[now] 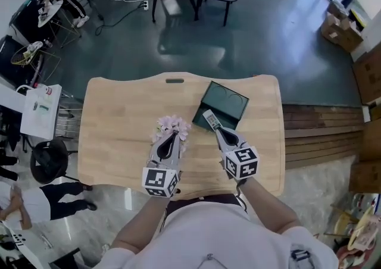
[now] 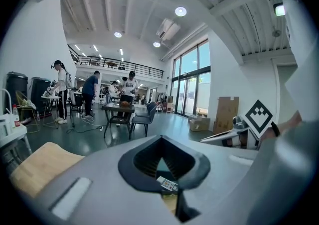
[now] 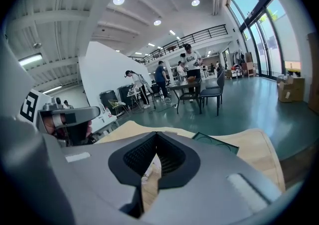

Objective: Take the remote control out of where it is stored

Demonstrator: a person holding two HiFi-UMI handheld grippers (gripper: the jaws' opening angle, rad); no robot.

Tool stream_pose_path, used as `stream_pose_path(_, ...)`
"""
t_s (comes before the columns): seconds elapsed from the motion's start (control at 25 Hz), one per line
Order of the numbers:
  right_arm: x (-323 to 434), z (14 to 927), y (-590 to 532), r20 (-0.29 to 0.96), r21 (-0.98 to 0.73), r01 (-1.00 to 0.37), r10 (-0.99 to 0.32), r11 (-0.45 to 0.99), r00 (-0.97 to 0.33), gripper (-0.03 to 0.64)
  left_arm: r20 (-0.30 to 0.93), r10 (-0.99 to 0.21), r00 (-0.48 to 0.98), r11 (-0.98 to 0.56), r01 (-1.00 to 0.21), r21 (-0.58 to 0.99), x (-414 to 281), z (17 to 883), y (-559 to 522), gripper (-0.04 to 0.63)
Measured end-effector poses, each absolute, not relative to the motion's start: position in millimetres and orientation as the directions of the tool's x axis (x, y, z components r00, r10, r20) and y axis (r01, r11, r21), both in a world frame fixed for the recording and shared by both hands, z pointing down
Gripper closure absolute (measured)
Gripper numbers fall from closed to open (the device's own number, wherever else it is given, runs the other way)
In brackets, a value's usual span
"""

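1. In the head view, just right of the frame's centre, the right gripper (image 1: 218, 131) is clamping its jaws on the near end of the remote control (image 1: 211, 119).
2. The remote control is sticking out from those jaws toward the upper left. Its far end is overlapping the lower left edge of the dark green box (image 1: 231, 101); whether it is touching the box cannot be told.
3. The box is sitting on the upper right part of the wooden table (image 1: 113, 137).
4. The left gripper (image 1: 172, 137) is pointing up the frame beside the right one. In its own view its jaws are standing together with nothing between them.
5. Its tip is lying over a bunch of pink flowers (image 1: 172, 124), which is resting at the table's middle, left of the box.
6. The two grippers are standing near each other but apart.
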State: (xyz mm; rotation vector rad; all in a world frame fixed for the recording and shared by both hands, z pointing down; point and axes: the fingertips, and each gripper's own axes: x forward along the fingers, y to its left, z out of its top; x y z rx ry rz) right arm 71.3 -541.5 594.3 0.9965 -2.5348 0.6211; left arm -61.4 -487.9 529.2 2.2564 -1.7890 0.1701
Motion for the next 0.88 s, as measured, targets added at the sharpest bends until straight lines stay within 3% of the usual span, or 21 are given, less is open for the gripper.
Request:
stream_pose_path(0.12, 66.6, 632.9, -564.9, 0.542, -0.250, -0.711, -0.513, 0.657, -0.665, 0.582, 0.267, -0.937, 0.225, -0.193, -0.971, 0.141, -76.2, 547.0, -495.5, 0.595)
stream_pose_path(0.6, 57.1, 852.8, -632.2, 0.875, -0.159, -0.713, -0.238, 0.683, -0.423, 0.369, 0.389, -0.909, 0.152, -0.059, -0.969, 0.239, -125.4, 640.5, -496.1, 0.595)
stream_pose_path(0.88, 62.6, 914.9, -652.2, 0.957, 0.005, -0.699, -0.205, 0.715, -0.203, 0.348, 0.439, -0.893, 0.102, 0.031, -0.958, 0.287, -141.0, 675.7, -478.1, 0.595)
